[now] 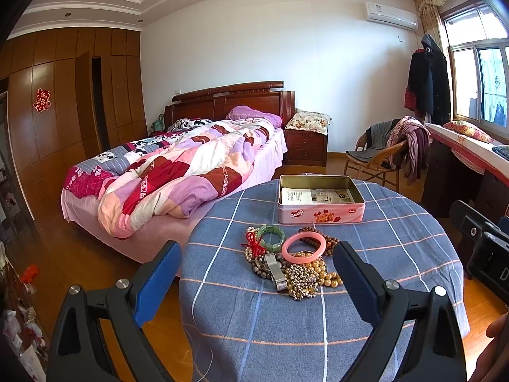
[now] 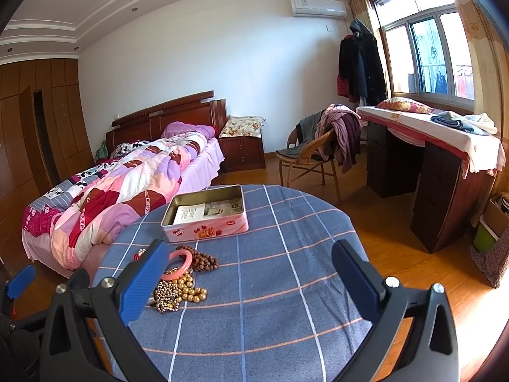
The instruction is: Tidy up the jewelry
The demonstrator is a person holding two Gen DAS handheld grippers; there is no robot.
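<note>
Both grippers spread wide, holding nothing: left gripper (image 1: pixel 257 273) hovers low over the near table edge, right gripper (image 2: pixel 251 277) off to its right over bare cloth.

Largest first: round table under blue checked cloth (image 1: pixel 397 254). At its far side, open pink rectangular biscuit tin (image 1: pixel 321 213), papers lying inside, long axis across the view. Nearer, the tangled jewelry pile (image 1: pixel 286 261), well short of the tin, apart from it.

Pile parts, big to small: brown wooden bead strand (image 1: pixel 331 240) at the back right; pink round bangle (image 1: pixel 303 248) on top; green jade-like bangle (image 1: pixel 272 237) back left; gold pearl beads (image 1: pixel 327 275) and small silver-gold bead cluster (image 1: pixel 300 281) at the front; grey mesh watch strap (image 1: pixel 276 270); red knotted cord (image 1: pixel 254 245) on the left.

Key relation: pile lies dead ahead between the left fingers, so left is nearer. From the right wrist view the pile sits far left, partly behind that gripper's left blue pad (image 2: pixel 143 283). Judgement: left goes straight forward and down; pink bangle is the easiest first pick, tin straight beyond.

Hard to tell: how the strands interlock, and what lies under the bangles. Green bangle and red cord mostly hidden in the right view.
</note>
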